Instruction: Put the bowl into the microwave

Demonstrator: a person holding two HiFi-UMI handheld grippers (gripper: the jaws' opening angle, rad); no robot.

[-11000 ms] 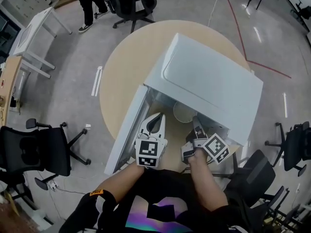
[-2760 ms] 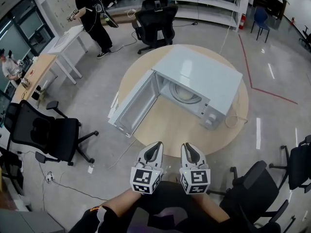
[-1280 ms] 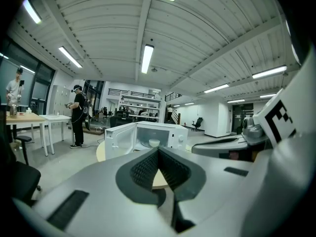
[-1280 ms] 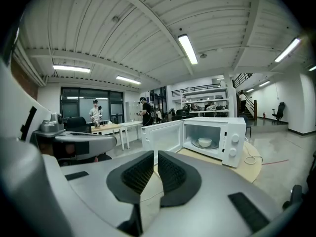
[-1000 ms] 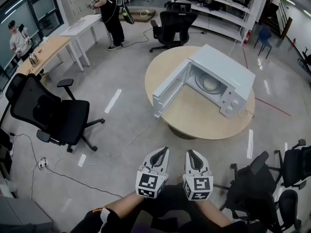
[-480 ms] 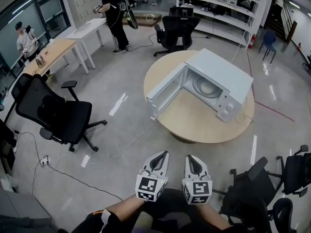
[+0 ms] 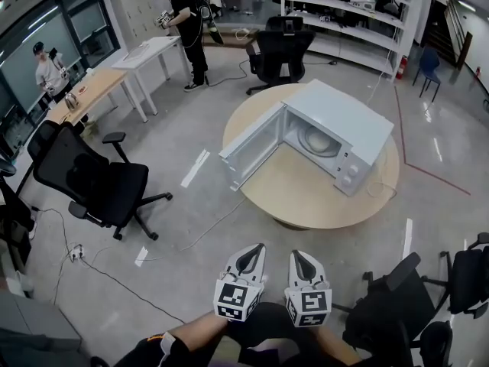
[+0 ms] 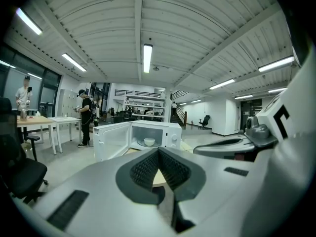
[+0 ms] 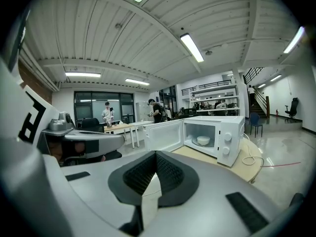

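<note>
The left tongs and the right tongs are held side by side low in the head view, close to the person's body and above the floor. In the left gripper view, the left tongs have their ribbed pads brought together at the tip, with nothing between them. The right gripper view shows the same for the right tongs: the jaws meet at the tip and hold nothing. Both point toward the round worktop, which stands well apart from them across a stretch of grey floor.

The white microwave sits on that worktop, with its door swung wide open to the left. The bowl lies inside the cavity, on the turntable. It is far from both tongs and touched by neither. From the left tongs it shows small and white in the open cavity, and from the right tongs it is seen just left of the control knobs. A loose cable lies on the worktop beside the microwave.

A black office chair stands to the left on the floor. Farther back, one person stands by a white desk and another person stands near a wooden desk.
</note>
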